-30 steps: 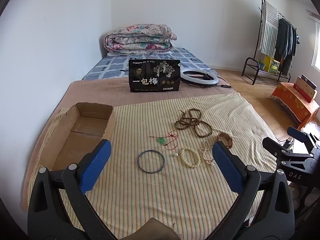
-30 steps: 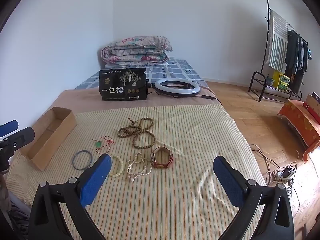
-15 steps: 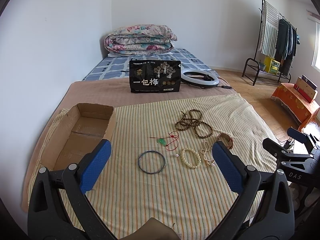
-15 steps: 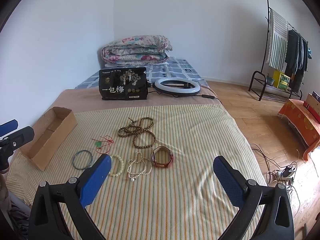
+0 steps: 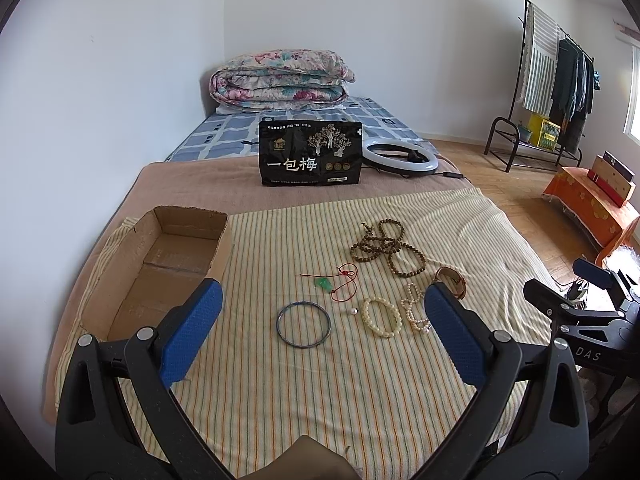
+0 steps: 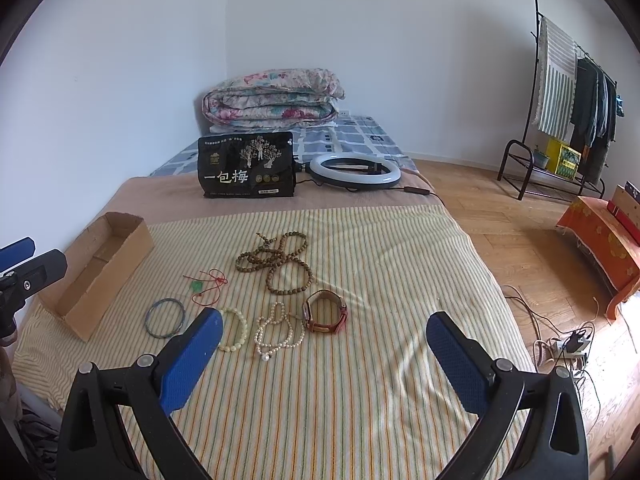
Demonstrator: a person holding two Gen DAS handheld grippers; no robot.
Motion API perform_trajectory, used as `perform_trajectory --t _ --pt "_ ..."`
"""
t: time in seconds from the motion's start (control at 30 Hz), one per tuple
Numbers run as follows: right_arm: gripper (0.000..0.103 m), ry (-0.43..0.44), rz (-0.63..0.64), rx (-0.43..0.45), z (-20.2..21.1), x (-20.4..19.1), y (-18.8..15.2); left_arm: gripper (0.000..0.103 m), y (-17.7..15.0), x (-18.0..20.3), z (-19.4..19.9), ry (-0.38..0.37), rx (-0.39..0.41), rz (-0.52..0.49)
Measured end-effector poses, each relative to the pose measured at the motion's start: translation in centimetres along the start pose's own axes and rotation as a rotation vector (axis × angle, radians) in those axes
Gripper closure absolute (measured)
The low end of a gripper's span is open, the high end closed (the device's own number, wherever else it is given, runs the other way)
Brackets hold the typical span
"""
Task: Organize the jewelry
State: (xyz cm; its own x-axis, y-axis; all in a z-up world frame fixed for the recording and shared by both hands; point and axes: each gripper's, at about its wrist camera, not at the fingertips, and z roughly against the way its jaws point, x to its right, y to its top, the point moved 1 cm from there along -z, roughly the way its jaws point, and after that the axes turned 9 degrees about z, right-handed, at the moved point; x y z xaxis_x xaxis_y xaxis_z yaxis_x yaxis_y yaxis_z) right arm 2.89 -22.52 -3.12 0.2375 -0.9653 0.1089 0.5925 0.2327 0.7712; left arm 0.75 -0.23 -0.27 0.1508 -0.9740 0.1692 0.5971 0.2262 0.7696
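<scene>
Jewelry lies on a striped cloth (image 5: 280,380): a dark blue bangle (image 5: 304,324), a green pendant on red cord (image 5: 334,280), a cream bead bracelet (image 5: 382,317), a pearl strand (image 5: 416,308), a brown wooden bead necklace (image 5: 386,248) and a red-strap watch (image 6: 326,312). An open cardboard box (image 5: 160,268) sits at the left. My left gripper (image 5: 320,320) is open and empty, hovering before the bangle. My right gripper (image 6: 320,340) is open and empty, near the watch and pearls (image 6: 276,330).
A black snack bag (image 5: 310,154) stands behind the cloth beside a ring light (image 5: 400,154). A folded quilt (image 5: 280,80) lies at the bed's head. A clothes rack (image 5: 556,92) and an orange stool (image 5: 592,208) stand on the floor to the right.
Both views shift only slightly. The jewelry and box lie where they were and both grippers stay open.
</scene>
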Motion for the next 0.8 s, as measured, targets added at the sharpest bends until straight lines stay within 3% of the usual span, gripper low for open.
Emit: perform_trajectory --t 0.8 --pt "0.0 0.008 -0.01 -0.009 -0.21 0.18 -0.38 0.001 -0.07 0.0 -0.02 -0.001 0.001 -0.001"
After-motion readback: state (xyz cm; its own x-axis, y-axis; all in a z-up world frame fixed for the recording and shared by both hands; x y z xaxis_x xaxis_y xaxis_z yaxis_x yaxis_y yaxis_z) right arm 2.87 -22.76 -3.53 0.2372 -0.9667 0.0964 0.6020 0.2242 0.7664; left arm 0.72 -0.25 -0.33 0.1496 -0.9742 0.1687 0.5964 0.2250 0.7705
